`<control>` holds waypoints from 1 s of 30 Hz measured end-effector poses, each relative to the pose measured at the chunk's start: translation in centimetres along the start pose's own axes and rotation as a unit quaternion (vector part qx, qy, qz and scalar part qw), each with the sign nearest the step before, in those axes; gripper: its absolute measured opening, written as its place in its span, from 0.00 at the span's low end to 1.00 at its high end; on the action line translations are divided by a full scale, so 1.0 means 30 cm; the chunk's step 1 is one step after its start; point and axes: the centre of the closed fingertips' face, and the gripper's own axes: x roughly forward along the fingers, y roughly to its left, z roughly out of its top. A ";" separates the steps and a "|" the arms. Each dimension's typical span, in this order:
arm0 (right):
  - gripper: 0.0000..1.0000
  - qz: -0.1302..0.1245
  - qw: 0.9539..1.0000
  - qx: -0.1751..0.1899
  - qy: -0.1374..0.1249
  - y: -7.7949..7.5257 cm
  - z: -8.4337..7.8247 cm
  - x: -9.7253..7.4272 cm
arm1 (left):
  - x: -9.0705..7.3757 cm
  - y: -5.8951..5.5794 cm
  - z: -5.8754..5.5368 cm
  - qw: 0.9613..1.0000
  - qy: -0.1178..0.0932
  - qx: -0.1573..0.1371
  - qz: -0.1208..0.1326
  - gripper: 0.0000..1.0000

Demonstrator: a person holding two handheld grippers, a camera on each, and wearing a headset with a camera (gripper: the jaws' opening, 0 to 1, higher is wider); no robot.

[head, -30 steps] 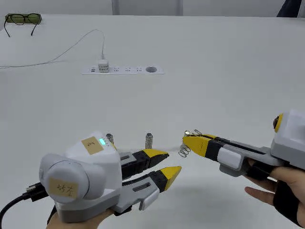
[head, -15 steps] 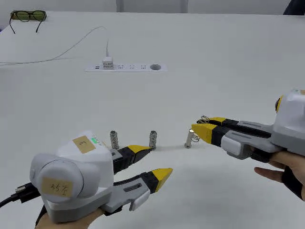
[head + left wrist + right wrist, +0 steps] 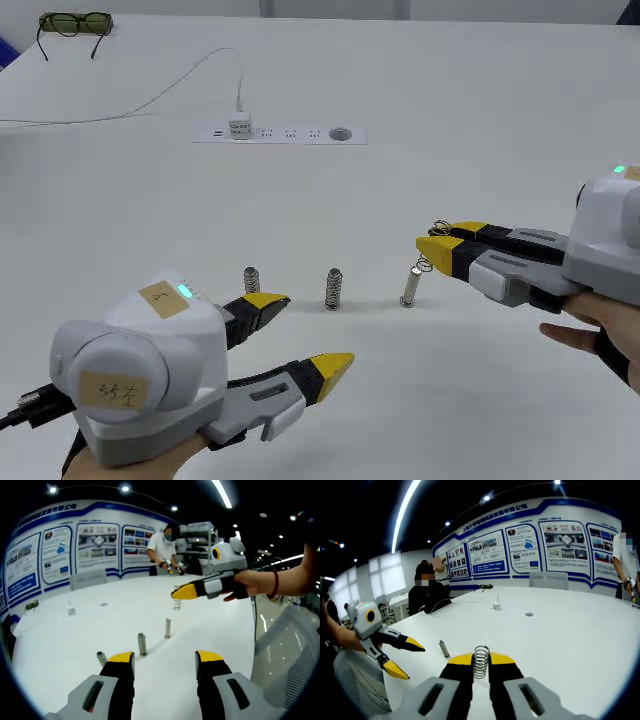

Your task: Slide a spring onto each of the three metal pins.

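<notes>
Three metal pins stand in a row on the white table. The left pin (image 3: 251, 279) and the middle pin (image 3: 333, 288) each carry a spring. The right pin (image 3: 410, 286) is bare. My right gripper (image 3: 434, 246) is shut on a spring (image 3: 425, 265) whose lower end hangs just above and beside the bare pin's top. The right gripper view has that spring (image 3: 480, 661) upright between the yellow tips. My left gripper (image 3: 300, 332) is open and holds nothing, in front of the left and middle pins. Its view takes in the bare pin (image 3: 168, 628) and the spring (image 3: 177, 604) above it.
A white power strip (image 3: 290, 133) with a plug and cable lies at the far middle of the table. Green glasses (image 3: 75, 22) rest at the far left corner. People stand and sit beyond the table (image 3: 480, 110) in the gripper views.
My right gripper has carried the spring from low beside the right pin up to the pin's top. My left gripper has drawn back a little from the pins. The head camera has shifted.
</notes>
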 end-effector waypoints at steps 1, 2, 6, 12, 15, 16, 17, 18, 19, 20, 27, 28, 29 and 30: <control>0.12 -0.002 1.000 -0.003 0.000 -0.004 -0.002 0.004 | -0.003 0.008 -0.002 1.000 0.001 0.000 0.004 0.51; 0.12 -0.003 1.000 -0.004 0.000 -0.008 -0.003 0.007 | -0.005 0.013 -0.003 1.000 0.002 -0.001 0.007 0.53; 0.12 -0.009 1.000 -0.008 0.000 -0.023 -0.011 0.023 | -0.011 0.040 -0.004 1.000 -0.002 -0.008 0.021 0.59; 0.12 -0.022 1.000 -0.015 0.011 -0.046 -0.039 0.046 | -0.017 0.064 -0.017 0.999 0.001 -0.017 0.038 0.66; 0.12 -0.025 0.999 -0.016 0.015 -0.053 -0.052 0.052 | -0.019 0.072 -0.023 0.999 0.004 -0.019 0.043 0.70; 0.12 -0.025 0.999 -0.019 0.017 -0.055 -0.058 0.055 | -0.020 0.076 -0.026 0.999 0.005 -0.020 0.045 0.72; 0.12 -0.027 0.999 -0.020 0.019 -0.058 -0.062 0.057 | -0.020 0.079 -0.027 0.999 0.005 -0.022 0.046 0.73; 0.12 -0.028 0.999 -0.021 0.018 -0.060 -0.064 0.058 | -0.021 0.083 -0.029 0.998 0.005 -0.026 0.048 0.74; 0.12 -0.030 0.999 -0.022 0.018 -0.064 -0.065 0.059 | -0.021 0.087 -0.032 0.998 0.005 -0.029 0.051 0.75; 0.12 -0.032 0.999 -0.022 0.017 -0.067 -0.065 0.060 | -0.022 0.090 -0.033 0.998 0.005 -0.030 0.053 0.76; 0.12 -0.035 0.999 -0.016 0.019 -0.076 -0.080 0.073 | -0.023 0.104 -0.041 0.998 0.003 -0.035 0.060 0.81; 0.12 -0.036 0.999 -0.017 0.022 -0.079 -0.086 0.074 | -0.023 0.105 -0.043 0.997 0.004 -0.037 0.060 0.82; 0.12 -0.036 0.999 -0.015 0.022 -0.080 -0.089 0.076 | -0.024 0.105 -0.044 0.997 0.005 -0.040 0.061 0.83; 0.12 -0.036 0.999 -0.015 0.023 -0.081 -0.091 0.077 | -0.024 0.106 -0.046 0.997 0.005 -0.041 0.061 0.84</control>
